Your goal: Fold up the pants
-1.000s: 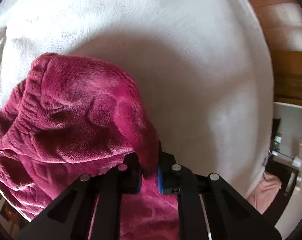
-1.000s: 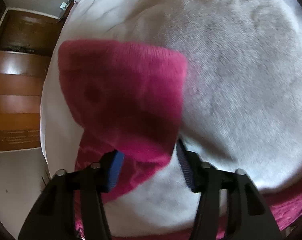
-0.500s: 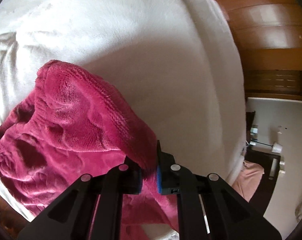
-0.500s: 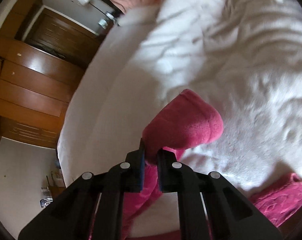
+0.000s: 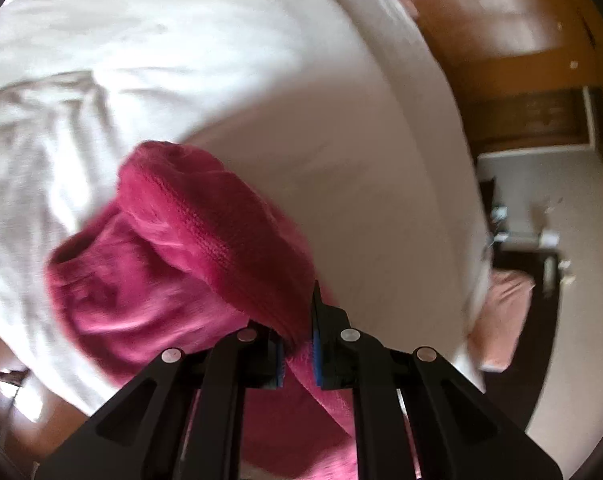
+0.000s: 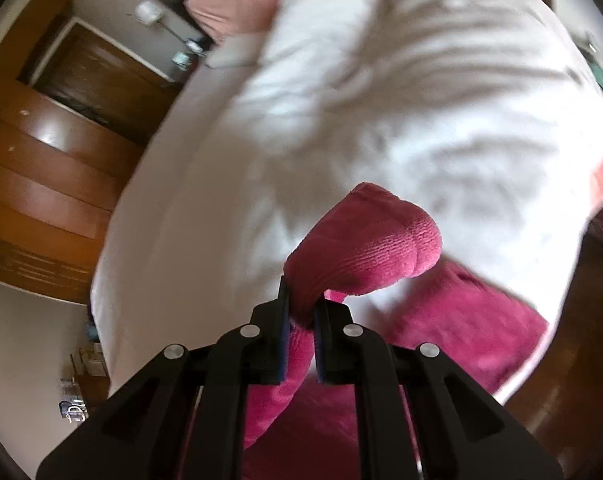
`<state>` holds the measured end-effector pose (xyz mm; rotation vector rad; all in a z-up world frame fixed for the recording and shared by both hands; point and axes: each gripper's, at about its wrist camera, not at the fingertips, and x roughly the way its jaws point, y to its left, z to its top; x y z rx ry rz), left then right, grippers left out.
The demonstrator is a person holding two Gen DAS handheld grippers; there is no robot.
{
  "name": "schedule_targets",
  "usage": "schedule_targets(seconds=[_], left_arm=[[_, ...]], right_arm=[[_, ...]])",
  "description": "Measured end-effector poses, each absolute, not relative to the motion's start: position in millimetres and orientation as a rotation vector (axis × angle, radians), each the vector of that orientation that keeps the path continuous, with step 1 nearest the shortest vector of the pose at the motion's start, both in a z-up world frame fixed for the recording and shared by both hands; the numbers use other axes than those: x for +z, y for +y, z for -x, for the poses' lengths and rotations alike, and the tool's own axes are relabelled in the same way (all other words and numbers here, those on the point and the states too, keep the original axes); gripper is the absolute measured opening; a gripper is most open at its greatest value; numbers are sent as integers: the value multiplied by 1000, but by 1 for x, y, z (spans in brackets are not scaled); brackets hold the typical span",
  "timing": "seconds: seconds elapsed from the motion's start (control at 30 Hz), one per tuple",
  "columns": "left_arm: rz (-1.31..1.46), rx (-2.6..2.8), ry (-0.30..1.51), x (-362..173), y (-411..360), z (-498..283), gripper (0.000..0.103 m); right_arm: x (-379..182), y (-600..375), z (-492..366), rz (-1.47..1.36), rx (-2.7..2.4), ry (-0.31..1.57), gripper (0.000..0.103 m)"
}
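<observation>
Overhead, two black grippers pinch a pair of magenta fleece pants (image 5: pixel 189 248) above a bed w/ a white blanket (image 5: pixel 261 80). Seen from the left wrist cam, the left gripper (image 5: pixel 297 354) is clamped tight on a ribbed band of the pants, prob. the waistband, though blur makes that hard to confirm; its blue pads (image 5: pixel 316 360) press the fabric from both sides. Most of the garment sags to the left of and below that grip, bunched, over the blanket's near-left part.

From the right wrist cam, the right gripper (image 6: pixel 301 340) is likewise closed on the pants, its jaws squeezing a ribbed cuff that bulges up and to the right just past the fingertips. More magenta cloth trails down under the jaws, and a further stretch lies on the blanket's near-right edge.

Far side of the bed: a pink pillow (image 6: pixel 237 4) at the headboard end. Wooden wardrobe doors (image 6: pixel 41 160) stand to the left in the right cam's view, and wooden cabinetry (image 5: pixel 513 40) fills the far right in the left cam's view. Pale floor (image 5: pixel 573 280) runs alongside the bed. Both pics are soft w/ motion blur, esp. the blanket.
</observation>
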<state>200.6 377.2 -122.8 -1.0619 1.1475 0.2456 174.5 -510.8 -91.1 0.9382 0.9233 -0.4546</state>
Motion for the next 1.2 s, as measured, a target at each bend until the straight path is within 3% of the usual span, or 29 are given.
schedule_targets(seconds=[0.4, 0.8, 0.9, 0.93, 0.97, 1.03, 1.1, 1.13, 1.2], left_arm=[[955, 379, 1289, -190, 354, -67, 9], [874, 522, 1309, -226, 354, -30, 9], [847, 537, 1316, -228, 350, -28, 9], [833, 540, 1322, -229, 348, -28, 9], [817, 543, 1330, -230, 346, -28, 9], [810, 551, 1343, -228, 341, -33, 9], [811, 560, 1350, -228, 340, -35, 9], [808, 563, 1353, -228, 340, -37, 9], [794, 568, 1359, -226, 337, -42, 9]], right_arm=[[-188, -505, -77, -895, -522, 1151, 10], [-227, -508, -57, -826, -407, 1212, 10], [-227, -525, -54, -850, -396, 1174, 29], [-228, -531, -53, -870, -403, 1150, 42], [-229, -535, -50, -893, -411, 1126, 48], [-236, -544, -49, -938, -422, 1102, 48], [-243, -551, -53, -973, -421, 1103, 35], [-244, -554, -55, -979, -428, 1104, 12], [-239, -558, -55, -976, -432, 1094, 8]])
